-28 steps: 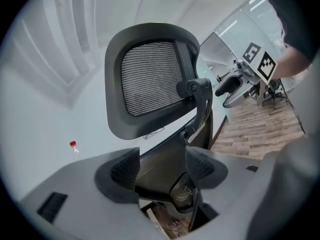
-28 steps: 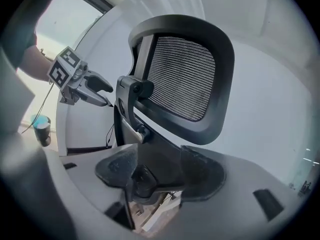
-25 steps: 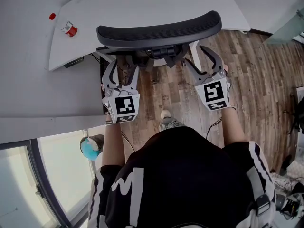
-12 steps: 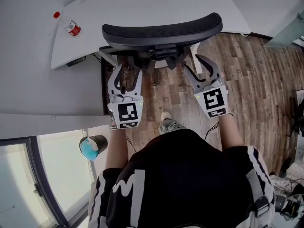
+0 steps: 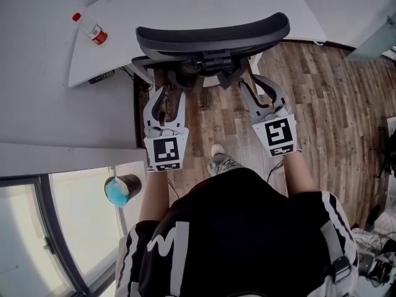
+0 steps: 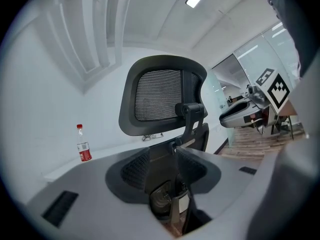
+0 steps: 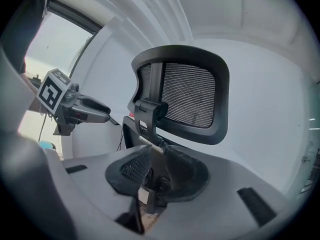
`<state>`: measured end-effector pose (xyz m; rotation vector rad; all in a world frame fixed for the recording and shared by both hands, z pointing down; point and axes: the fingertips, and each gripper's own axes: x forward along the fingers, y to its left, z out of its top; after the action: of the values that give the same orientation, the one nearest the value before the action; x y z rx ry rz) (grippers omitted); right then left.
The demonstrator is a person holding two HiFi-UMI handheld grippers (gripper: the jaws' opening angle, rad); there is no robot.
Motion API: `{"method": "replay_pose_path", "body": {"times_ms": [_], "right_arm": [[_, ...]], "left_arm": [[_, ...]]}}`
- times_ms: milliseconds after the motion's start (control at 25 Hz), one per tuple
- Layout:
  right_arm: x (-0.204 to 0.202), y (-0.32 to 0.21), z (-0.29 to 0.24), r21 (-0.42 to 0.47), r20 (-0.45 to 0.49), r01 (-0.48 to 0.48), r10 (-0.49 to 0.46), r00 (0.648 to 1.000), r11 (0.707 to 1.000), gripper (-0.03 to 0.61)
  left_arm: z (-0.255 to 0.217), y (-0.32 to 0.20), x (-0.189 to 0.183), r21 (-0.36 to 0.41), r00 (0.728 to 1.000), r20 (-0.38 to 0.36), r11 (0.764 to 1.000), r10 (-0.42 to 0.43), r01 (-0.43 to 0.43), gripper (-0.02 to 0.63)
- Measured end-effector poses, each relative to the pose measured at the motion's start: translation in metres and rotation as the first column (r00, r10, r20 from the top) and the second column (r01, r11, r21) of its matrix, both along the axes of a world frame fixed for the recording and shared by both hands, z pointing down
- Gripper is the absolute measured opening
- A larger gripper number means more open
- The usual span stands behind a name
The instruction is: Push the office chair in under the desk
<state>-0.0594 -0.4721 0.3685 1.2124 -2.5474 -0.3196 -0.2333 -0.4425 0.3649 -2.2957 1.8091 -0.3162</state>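
Red-capped bottle (image 5: 91, 30) stands upright; dark cup with blue top (image 5: 120, 189) beside the window glass (image 5: 37, 228)

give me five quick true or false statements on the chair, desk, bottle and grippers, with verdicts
1. A bottle stands on the desk. True.
2. The bottle's cap is blue. False: it is red.
3. The chair has its back toward the person. True.
4. Both grippers hang clear of the chair. False: the left gripper and the right gripper each have part of the chair's back between jaws that have just been closing.
5. The floor is carpeted. False: it is wood planks.
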Motion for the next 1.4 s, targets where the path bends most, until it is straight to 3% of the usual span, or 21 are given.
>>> {"method": "replay_pose_path", "body": {"times_ms": [240, 440, 1040, 1400], "right_arm": [[0.000, 0.011, -0.001, -0.011, 0.037, -0.010, 0.010, 0.999, 1.000, 0.044], [-0.004, 0.020, -0.001, -0.013, 0.046, -0.001, 0.001, 0.999, 1.000, 0.031], [-0.009, 0.051, 0.000, -0.013, 0.067, 0.051, -0.050, 0.996, 0.999, 0.009], [-0.004, 0.071, -0.004, -0.012, 0.130, 0.044, -0.042, 0.991, 0.999, 0.009]], "left_arm": [[-0.007, 0.012, 0.004, 0.024, 1.000, -0.018, 1.000, 0.000, 0.000, 0.113], [-0.008, 0.020, 0.004, 0.020, 0.996, -0.088, 1.000, 0.015, -0.013, 0.072], [-0.005, 0.042, 0.009, 0.049, 0.997, -0.077, 0.999, 0.018, -0.014, 0.031], [-0.005, 0.058, 0.013, 0.060, 0.997, -0.071, 0.998, 0.015, -0.011, 0.025]]}}
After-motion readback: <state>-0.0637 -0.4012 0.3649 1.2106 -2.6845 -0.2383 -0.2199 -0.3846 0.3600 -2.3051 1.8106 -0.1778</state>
